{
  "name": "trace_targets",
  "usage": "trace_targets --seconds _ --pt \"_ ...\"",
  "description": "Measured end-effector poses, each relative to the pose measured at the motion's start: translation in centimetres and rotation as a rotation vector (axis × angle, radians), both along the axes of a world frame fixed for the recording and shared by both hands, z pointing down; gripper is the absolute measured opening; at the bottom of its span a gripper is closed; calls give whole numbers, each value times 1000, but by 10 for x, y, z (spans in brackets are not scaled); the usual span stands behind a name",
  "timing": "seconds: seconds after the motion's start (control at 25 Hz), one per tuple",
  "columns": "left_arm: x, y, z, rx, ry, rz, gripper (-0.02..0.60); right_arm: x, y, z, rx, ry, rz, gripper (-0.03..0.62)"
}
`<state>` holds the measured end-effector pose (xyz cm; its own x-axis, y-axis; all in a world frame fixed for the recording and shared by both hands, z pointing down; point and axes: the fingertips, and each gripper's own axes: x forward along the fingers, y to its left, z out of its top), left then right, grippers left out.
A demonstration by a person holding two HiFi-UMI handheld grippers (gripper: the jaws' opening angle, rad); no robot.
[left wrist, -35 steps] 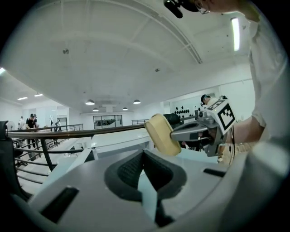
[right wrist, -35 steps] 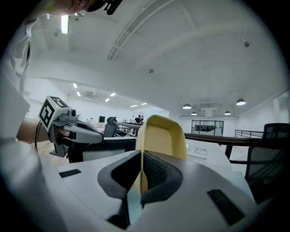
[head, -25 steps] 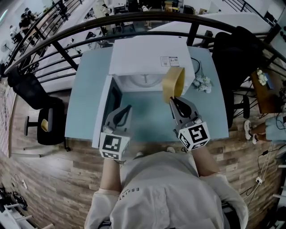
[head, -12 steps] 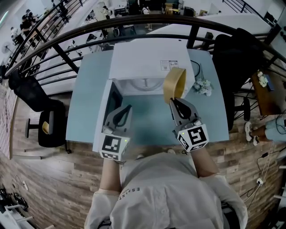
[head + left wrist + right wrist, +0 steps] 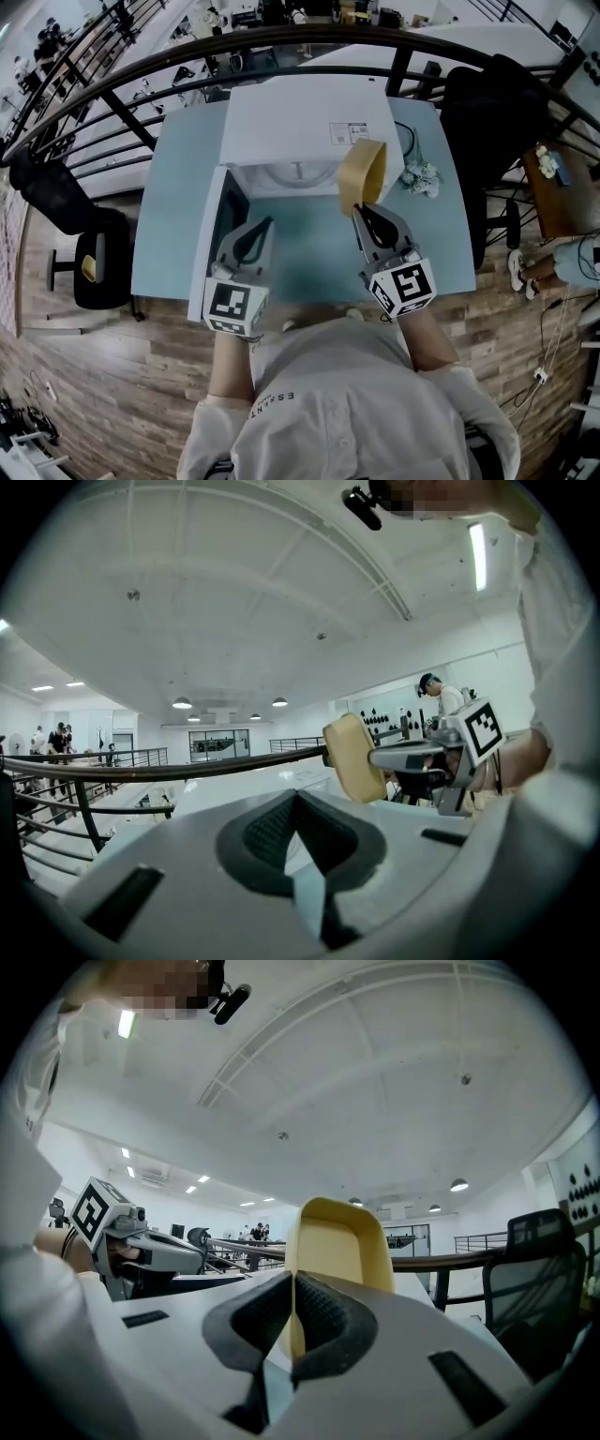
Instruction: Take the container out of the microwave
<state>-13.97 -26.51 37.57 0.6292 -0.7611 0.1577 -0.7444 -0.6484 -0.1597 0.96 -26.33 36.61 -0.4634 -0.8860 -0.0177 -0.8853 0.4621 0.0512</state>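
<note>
The withdrawal step looks nearly finished. The pale yellow container [image 5: 362, 172] is already outside the microwave [image 5: 300, 117], in the air at about 1 o'clock from the person, just in front of the oven's right front corner and above the desk [image 5: 309, 248]. The right hand-held gripper [image 5: 359, 208] pinches it by one thin side wall, the pads pressed together on that wall with the rest of the tub sticking out beyond the tips. The tub appears to be turned on its side, its mouth facing sideways rather than up.

The left hand-held gripper [image 5: 268, 223] has its jaws pressed together on nothing. It hangs at about 11 o'clock, just beside the open door [image 5: 207, 239], which swings out toward 9 o'clock. The cavity shows only the bare turntable [image 5: 300, 172].

In my judgement what remains is the set-down. The right hand should bring the tub back toward 6 o'clock over the bare blue desk in front of the oven, roll it level so the base faces down, lower it until it rests, and only then spread the jaws. A grip on one thin wall could let the tub swing, so a slow, steady move seems wise. It should also keep away from the little white flowers [image 5: 418, 175] at 2 o'clock. The left hand is well placed to shut the door afterwards.
</note>
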Motion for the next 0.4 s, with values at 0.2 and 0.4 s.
trace_targets --seconds 0.2,0.4 --pt "3 -3 5 -11 11 -5 -6 0 -1 1 0 1 -9 25" --pt "2 -2 9 -21 15 -10 -6 1 -1 2 -2 -6 -12 25"
